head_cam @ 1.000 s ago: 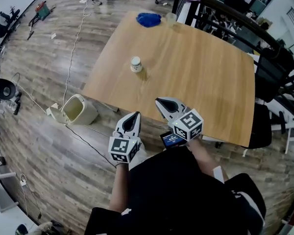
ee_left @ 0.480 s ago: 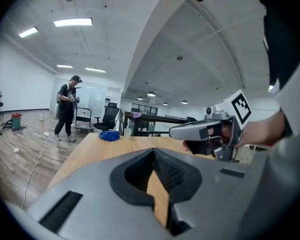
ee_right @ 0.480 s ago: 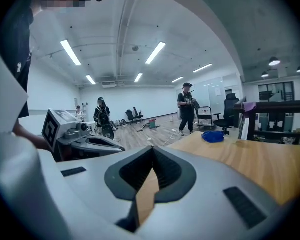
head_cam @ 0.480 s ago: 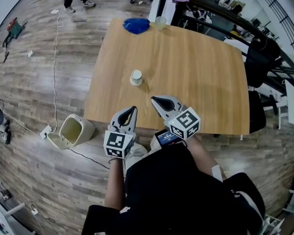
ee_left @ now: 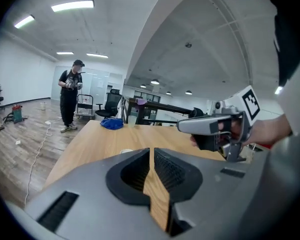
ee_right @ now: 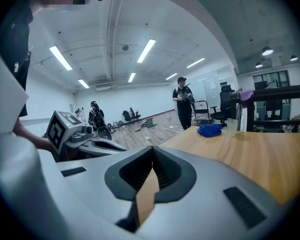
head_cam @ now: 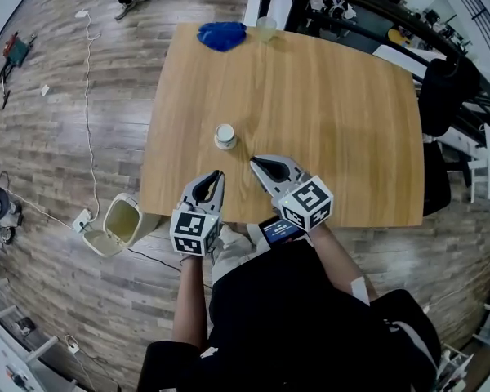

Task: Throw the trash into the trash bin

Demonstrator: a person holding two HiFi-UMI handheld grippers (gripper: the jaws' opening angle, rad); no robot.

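A small white crumpled cup [head_cam: 225, 135] stands on the wooden table [head_cam: 335, 113] near its front left. On the floor left of the table sits a pale trash bin [head_cam: 119, 224] with its lid hanging open. My left gripper [head_cam: 216, 175] is shut and empty, its tips just over the table's near edge, short of the cup. My right gripper [head_cam: 255, 162] is also shut and empty, right of the cup. In the left gripper view, the jaws [ee_left: 151, 149] meet, and the cup's rim [ee_left: 125, 151] peeks just beyond them. In the right gripper view, the jaws [ee_right: 152, 148] touch with nothing between.
A blue cloth-like heap [head_cam: 222, 35] and a clear plastic cup [head_cam: 267, 28] rest at the table's far edge. A cable [head_cam: 88, 96] runs across the wood floor left of the table. A person [ee_left: 70, 95] stands beyond the table. Office chairs [head_cam: 441, 96] stand at the right.
Both grippers have come forward from in front of the table to over its near edge, closer to the white cup. The bin now lies further to my left.
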